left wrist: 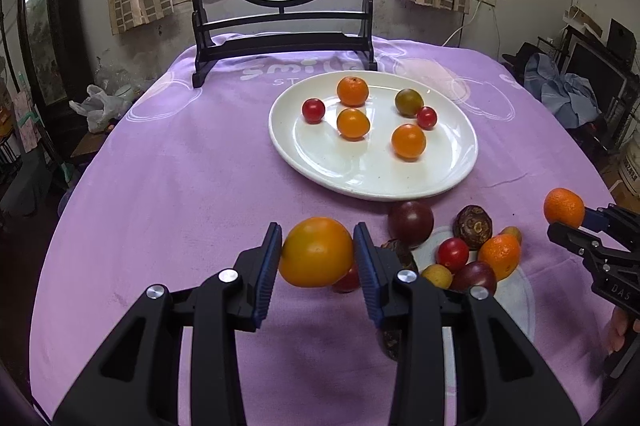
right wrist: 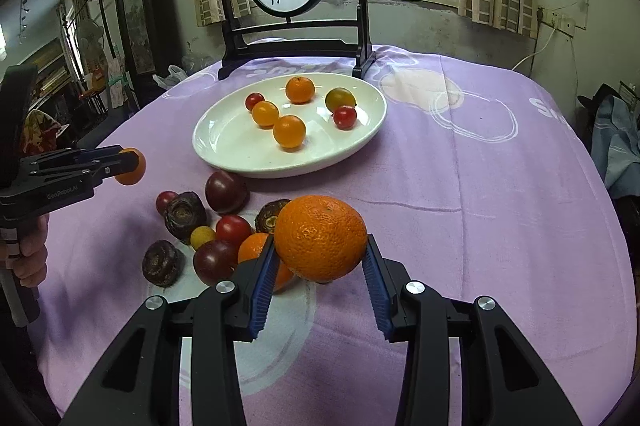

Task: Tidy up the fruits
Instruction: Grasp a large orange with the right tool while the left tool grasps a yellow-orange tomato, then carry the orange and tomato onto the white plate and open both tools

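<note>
Fruits are partly sorted, with six already on the white plate [left wrist: 460, 162], the left gripper [left wrist: 316, 258] squeezing a yellow tomato [left wrist: 316, 252], the right gripper [right wrist: 320, 266] squeezing a mandarin [right wrist: 320, 238], and a small pile [right wrist: 200, 230] left on the purple cloth [right wrist: 480, 226].

6 fruits lie in the plate [left wrist: 460, 166]; a fruit pile [left wrist: 472, 250] sits before it.
</note>
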`<state>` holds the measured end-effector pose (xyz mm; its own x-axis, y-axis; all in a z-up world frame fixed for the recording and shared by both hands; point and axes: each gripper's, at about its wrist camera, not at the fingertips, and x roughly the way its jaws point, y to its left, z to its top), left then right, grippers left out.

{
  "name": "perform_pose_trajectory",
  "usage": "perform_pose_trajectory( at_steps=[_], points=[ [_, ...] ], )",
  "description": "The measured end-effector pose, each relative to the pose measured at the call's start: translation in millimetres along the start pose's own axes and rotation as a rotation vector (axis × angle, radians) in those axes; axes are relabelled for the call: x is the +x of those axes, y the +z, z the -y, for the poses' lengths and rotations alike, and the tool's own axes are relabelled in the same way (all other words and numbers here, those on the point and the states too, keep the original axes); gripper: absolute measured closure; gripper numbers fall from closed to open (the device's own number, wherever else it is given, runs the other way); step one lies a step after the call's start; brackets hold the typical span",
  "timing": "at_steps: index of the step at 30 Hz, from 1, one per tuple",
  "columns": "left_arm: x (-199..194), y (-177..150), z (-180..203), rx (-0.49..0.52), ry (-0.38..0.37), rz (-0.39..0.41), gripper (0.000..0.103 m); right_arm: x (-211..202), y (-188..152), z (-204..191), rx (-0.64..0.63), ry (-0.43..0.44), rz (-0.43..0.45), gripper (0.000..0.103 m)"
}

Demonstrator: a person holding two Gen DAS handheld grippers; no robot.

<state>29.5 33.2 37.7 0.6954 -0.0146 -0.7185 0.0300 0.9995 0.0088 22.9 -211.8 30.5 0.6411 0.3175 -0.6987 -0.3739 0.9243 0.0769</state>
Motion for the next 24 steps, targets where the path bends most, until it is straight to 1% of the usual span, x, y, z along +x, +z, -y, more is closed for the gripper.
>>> perform_pose_trajectory(
  at_steps=[7,11,14,16,19,24],
  points=[
    [4.7,25.7,13.7,0.014,-0.02,0.018,0.067,3.0,30.0,-14.6,-0.08,-0.007,0.026,0.061],
    [14.5,38.4,22.7,0.031,-0.028,0.018,0.067,10.8,47.7,-21.4,-0.117,0.003,0.04,0.061],
    [25.5,47.7,25.5,0.025,-0.032,0.007,0.067,24.1,59.5,-24.6,-0.128,0.015,0.033,0.061],
    [35.4,55.2,24.9,0.007,-0.04,-0.003,0.067,36.8,66.7,-25.8,-0.132,0.025,0.011,0.061],
    [58.2,66.8,20.8,-0.034,-0.039,-0.039,0.067,58.8,76.2,-30.3,-0.143,0.026,-0.028,0.061],
    [89.6,76.7,15.3,-0.069,-0.029,-0.094,0.067,89.1,80.9,-40.9,-0.174,0.021,-0.093,0.061]
  ],
)
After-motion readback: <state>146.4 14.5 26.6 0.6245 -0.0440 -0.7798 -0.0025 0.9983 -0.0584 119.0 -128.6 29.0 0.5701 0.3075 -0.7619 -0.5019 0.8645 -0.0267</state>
